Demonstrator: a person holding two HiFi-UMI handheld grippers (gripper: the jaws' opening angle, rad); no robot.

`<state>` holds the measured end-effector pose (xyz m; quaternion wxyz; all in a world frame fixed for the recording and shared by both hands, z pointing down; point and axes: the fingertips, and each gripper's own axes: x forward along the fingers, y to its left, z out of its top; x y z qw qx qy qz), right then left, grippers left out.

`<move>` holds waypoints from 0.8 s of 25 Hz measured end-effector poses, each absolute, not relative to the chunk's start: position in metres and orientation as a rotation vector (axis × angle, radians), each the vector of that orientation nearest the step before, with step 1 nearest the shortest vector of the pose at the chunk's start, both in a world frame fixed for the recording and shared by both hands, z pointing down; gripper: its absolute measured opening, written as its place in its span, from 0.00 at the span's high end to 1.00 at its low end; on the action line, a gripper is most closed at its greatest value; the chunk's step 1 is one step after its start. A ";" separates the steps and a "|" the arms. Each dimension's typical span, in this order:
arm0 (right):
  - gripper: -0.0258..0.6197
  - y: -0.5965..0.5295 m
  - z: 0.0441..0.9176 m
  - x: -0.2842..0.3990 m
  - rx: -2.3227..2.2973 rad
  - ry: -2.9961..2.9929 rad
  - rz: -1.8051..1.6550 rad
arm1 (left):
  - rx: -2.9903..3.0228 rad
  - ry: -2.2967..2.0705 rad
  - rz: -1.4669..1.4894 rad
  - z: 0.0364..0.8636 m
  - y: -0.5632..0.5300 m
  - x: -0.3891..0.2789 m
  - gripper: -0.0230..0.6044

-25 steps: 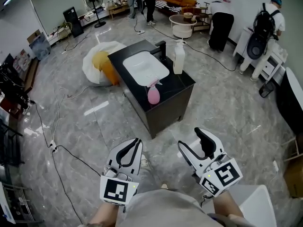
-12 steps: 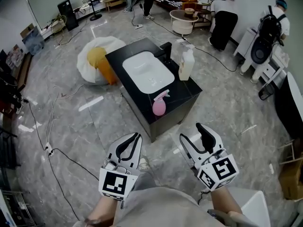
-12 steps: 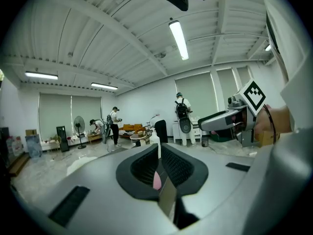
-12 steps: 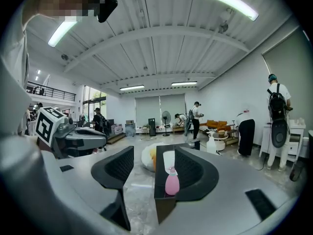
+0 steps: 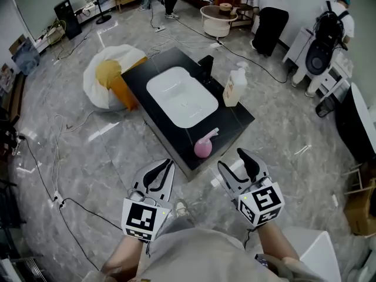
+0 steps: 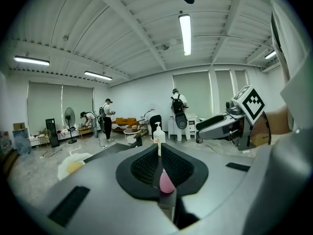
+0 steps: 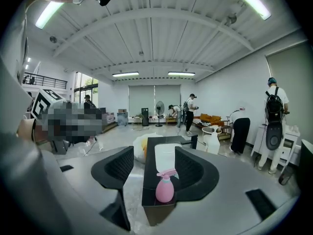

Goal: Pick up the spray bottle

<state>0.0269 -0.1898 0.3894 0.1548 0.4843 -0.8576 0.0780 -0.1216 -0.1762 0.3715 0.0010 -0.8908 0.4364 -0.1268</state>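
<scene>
The pink spray bottle [image 5: 203, 146] stands upright at the near corner of a black counter [image 5: 236, 115] that holds a white sink [image 5: 181, 96]. My right gripper [image 5: 237, 168] hovers just short of that corner, a little right of the bottle, open and empty. In the right gripper view the bottle [image 7: 165, 187] shows ahead between the spread jaws of the right gripper [image 7: 155, 163], not touched. My left gripper [image 5: 163, 170] is shut on nothing, left of the bottle and off the counter. In the left gripper view the bottle [image 6: 167, 180] peeks through the slit of the left gripper [image 6: 160, 155].
A white pump bottle [image 5: 233, 87] and a black tap [image 5: 207, 67] stand at the counter's far side. A white bag with a yellow object [image 5: 109, 77] lies on the floor to the left. Cables [image 5: 64, 200] cross the marble floor. Several people work at the back.
The view has closed in on the counter. Both grippers now sit nearer its front corner and the pink bottle. Their jaws have not changed.
</scene>
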 end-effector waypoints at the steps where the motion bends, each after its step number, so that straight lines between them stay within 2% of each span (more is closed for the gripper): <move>1: 0.53 -0.197 0.396 0.022 1.387 -2.445 0.231 | -2.802 1.359 -0.399 0.374 -0.183 -0.126 0.91; 10: 0.53 -0.239 0.450 0.002 1.409 -2.357 0.347 | -2.861 1.261 -0.456 0.408 -0.230 -0.141 0.91; 20: 0.53 -0.265 0.515 0.005 1.314 -2.266 0.448 | -2.956 1.230 -0.549 0.456 -0.258 -0.123 0.91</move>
